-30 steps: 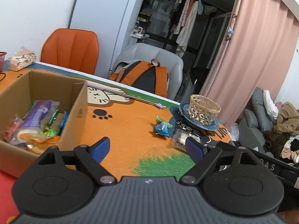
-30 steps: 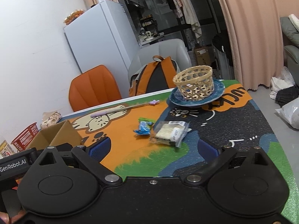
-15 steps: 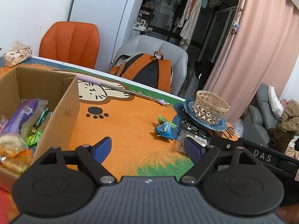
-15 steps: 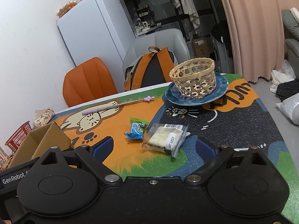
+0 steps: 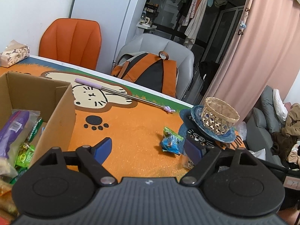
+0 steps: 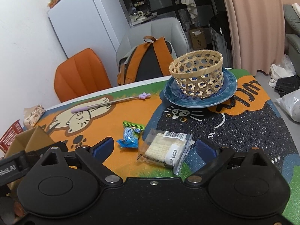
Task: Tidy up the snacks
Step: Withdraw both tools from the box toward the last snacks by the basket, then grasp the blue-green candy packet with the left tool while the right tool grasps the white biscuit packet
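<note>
A small blue and green snack packet [image 5: 171, 140] [image 6: 130, 135] lies on the orange part of the cartoon mat. Just right of it lies a clear-wrapped pale wafer pack [image 6: 166, 150], mostly hidden in the left wrist view. My left gripper [image 5: 149, 150] hovers open over the mat, its right finger beside the blue packet, nothing between its jaws. My right gripper [image 6: 154, 148] is open, with the wafer pack lying between its fingers, untouched. A cardboard box [image 5: 56, 110] [image 6: 28, 140] at the left holds several snack packets [image 5: 16, 131].
A woven basket [image 6: 196, 75] sits on a blue plate [image 6: 226, 91] at the far right of the table. A long purple-handled metal stick [image 5: 121, 95] lies across the back. A tissue pack [image 5: 14, 53] and a red basket [image 6: 9, 136] stand far left. Chairs and a backpack [image 5: 150, 71] lie behind the table.
Both grippers have moved forward and to the right over the mat. The wafer pack now lies between the right fingers, and the box has slid toward the left edge of the left view.
</note>
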The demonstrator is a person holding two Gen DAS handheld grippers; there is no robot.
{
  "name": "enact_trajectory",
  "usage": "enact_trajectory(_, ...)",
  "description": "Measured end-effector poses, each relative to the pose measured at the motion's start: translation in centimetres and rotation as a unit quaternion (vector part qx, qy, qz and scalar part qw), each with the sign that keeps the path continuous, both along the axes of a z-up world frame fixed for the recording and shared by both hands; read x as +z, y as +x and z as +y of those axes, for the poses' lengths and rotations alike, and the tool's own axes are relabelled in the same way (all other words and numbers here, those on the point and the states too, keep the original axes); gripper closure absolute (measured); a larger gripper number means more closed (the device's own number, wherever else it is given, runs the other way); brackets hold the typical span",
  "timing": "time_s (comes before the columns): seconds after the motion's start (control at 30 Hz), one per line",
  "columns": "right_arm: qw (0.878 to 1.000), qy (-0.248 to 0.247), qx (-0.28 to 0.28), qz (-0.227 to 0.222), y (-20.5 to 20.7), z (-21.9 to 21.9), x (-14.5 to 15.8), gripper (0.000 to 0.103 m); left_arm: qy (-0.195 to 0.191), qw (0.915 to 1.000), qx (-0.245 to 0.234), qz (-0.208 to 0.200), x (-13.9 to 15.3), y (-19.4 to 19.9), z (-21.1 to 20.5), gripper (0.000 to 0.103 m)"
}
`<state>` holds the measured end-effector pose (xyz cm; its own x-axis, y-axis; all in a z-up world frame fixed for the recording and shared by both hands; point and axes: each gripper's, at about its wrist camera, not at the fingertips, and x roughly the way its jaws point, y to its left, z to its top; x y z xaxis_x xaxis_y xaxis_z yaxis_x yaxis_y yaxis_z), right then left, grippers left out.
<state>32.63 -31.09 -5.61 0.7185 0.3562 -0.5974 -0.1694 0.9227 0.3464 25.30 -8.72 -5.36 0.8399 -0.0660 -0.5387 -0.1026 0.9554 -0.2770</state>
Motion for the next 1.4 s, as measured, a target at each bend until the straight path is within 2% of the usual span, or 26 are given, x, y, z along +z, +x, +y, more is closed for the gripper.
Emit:
enact_trajectory(0.33, 1.0, -0.009, -0.007, 0.029, 1.7, 0.1, -3.2, 0.008, 0.019, 0.9995, -0.004, 0.024, -1.7, 2.3, -0.9, 0.019)
enact_trajectory(0.37, 0.999, -0.013, -0.007, 0.033, 1.9, 0.2, -3.5, 0.013, 0.021, 0.9994, -0.005, 0.026, -1.9, 2.6, -1.1, 0.019)
enact_trajectory(0.6, 0.999, -0.041, 0.003, 0.013, 2.2, 1.2, -3.9, 0.016, 0.024, 0.9991, -0.007, 0.035, -3.0, 4.2, -2.1, 0.019)
enact_trajectory(0.67, 0.998, -0.055, 0.004, 0.007, 2.2, 1.3, -3.9, 0.031, 0.025, 0.999, -0.009, 0.037, -3.3, 4.7, -2.4, 0.019)
enact_trajectory(0.7, 0.998, -0.055, 0.002, 0.006, 2.2, 1.1, -3.8, 0.034, 0.026, 0.9989, -0.009, 0.038, -3.5, 5.0, -2.5, 0.019)
enact_trajectory(0.77, 0.999, -0.047, 0.0, 0.007, 2.2, 0.4, -3.8, 0.051, 0.028, 0.9987, -0.01, 0.041, -3.7, 5.5, -2.8, 0.019)
enact_trajectory(0.83, 1.0, -0.027, -0.004, 0.012, 2.3, -0.8, -3.8, 0.061, 0.033, 0.9984, -0.014, 0.043, -3.9, 6.0, -3.3, 0.019)
enact_trajectory(0.87, 1.0, -0.017, -0.008, 0.016, 2.4, -1.3, -3.8, 0.072, 0.036, 0.9982, -0.017, 0.044, -4.1, 6.3, -3.6, 0.019)
enact_trajectory(0.97, 1.0, 0.003, -0.011, 0.026, 2.5, -2.5, -4.0, 0.094, 0.042, 0.9976, -0.028, 0.046, -4.5, 7.2, -4.4, 0.019)
enact_trajectory(1.27, 0.999, 0.005, -0.041, 0.02, 2.2, -4.5, -3.8, 0.098, 0.064, 0.9957, -0.039, 0.055, -6.4, 9.9, -6.2, 0.02)
enact_trajectory(1.37, 0.999, 0.002, -0.05, 0.017, 1.9, -5.1, -3.5, 0.098, 0.07, 0.9956, -0.039, 0.05, -6.8, 10.2, -6.6, 0.028)
enact_trajectory(1.4, 0.999, 0.002, -0.051, 0.016, 1.8, -5.2, -3.4, 0.098, 0.074, 0.9953, -0.04, 0.048, -6.9, 10.2, -6.7, 0.036)
